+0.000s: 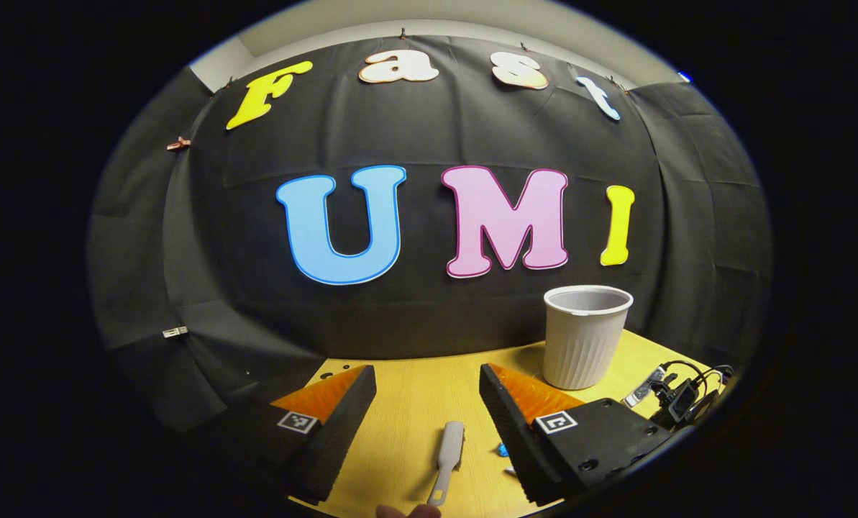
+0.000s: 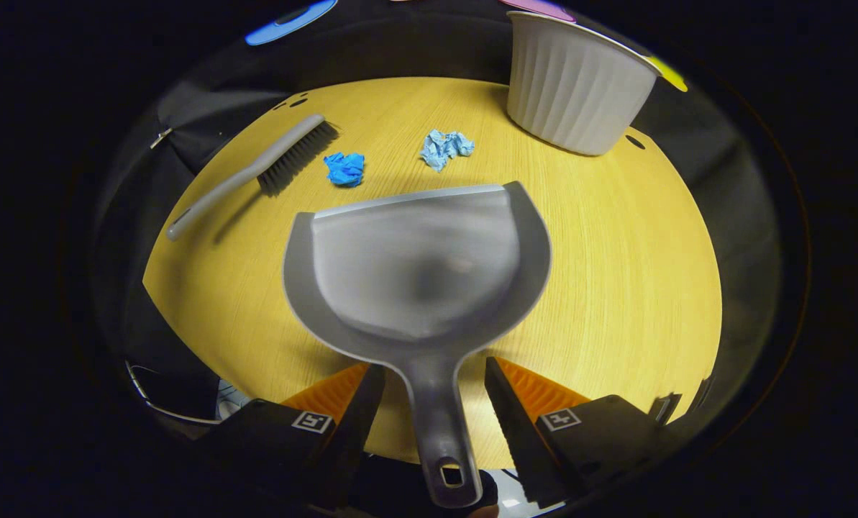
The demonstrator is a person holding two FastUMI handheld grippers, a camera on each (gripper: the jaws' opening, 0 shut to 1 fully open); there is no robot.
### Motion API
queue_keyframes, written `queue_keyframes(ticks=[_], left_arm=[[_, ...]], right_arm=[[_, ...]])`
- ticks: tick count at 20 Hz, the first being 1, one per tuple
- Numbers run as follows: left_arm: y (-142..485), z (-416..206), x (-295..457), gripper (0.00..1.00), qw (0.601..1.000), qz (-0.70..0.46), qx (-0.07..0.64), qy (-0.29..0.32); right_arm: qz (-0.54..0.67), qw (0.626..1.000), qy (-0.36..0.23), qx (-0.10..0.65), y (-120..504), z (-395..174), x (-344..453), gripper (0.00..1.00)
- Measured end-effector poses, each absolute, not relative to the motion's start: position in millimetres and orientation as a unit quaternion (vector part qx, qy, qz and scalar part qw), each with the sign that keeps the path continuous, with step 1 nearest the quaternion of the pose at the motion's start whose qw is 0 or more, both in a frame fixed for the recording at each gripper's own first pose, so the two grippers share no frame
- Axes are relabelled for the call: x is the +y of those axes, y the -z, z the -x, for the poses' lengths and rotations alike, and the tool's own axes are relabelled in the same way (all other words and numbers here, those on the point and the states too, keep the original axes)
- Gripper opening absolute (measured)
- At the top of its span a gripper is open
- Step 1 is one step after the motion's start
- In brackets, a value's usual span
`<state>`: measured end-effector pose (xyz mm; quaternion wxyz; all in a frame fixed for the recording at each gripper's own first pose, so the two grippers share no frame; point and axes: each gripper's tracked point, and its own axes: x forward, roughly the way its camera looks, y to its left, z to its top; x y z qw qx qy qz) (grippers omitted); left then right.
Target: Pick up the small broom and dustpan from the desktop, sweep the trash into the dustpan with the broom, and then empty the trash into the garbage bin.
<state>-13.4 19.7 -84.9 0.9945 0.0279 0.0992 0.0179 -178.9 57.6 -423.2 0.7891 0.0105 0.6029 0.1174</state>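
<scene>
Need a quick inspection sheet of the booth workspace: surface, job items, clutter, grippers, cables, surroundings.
Surface: yellow wooden desktop, round-edged.
Broom: lying flat at the far left, bristles towards the scraps.
Dustpan: open side facing the scraps; its handle runs back between the right gripper's fingers.
Trash: dark blue paper ball and pale blue paper ball, both loose beyond the pan's lip.
Garbage bin: white, ribbed, upright at the far right.
Clutter: nothing seen beyond the trash.
Left gripper: open, over the broom handle end.
Right gripper: open, straddling the dustpan handle.
Cables: black cable bundle at the desk edge.
Surroundings: black cloth wall.
</scene>
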Motion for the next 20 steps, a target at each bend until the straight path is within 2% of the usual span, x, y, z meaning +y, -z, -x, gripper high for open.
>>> queue_keyframes(ticks=[4,5,6,7,9,10,15,16,20], left_arm=[[89.8,9.3,23.3,0.94,0.994,-0.029,0.106,-0.019],[92.2,7.8,24.0,0.94,0.994,-0.028,0.107,-0.018],[93.2,5.7,25.2,0.94,0.994,-0.029,0.108,-0.019],[96.7,5.3,26.2,0.94,0.993,-0.029,0.111,-0.018],[107.9,3.1,26.2,0.94,0.992,-0.030,0.123,-0.014],[115.6,1.6,26.2,0.94,0.991,-0.031,0.133,-0.011],[180.8,-0.6,20.7,0.94,0.973,-0.011,0.230,0.025],[198.8,0.9,19.3,0.92,0.966,-0.005,0.258,0.032],[267.0,8.5,13.0,0.95,0.924,0.003,0.378,0.064]], right_arm=[[-0.009,0.782,-0.122,0.612,433.5,175.4,61.3,0.87],[-0.002,0.781,-0.121,0.613,436.0,175.6,60.2,0.83],[0.009,0.779,-0.121,0.615,438.7,176.5,58.2,0.65],[0.006,0.778,-0.128,0.616,435.6,175.6,61.6,0.64],[0.009,0.776,-0.134,0.616,437.4,175.8,61.9,0.52],[0.014,0.774,-0.138,0.618,438.0,177.0,61.9,0.40],[0.047,0.790,-0.159,0.591,432.0,171.5,59.5,0.37],[0.050,0.793,-0.166,0.584,428.4,170.2,59.1,0.37],[0.047,0.793,-0.178,0.581,421.3,169.5,56.8,0.37]])
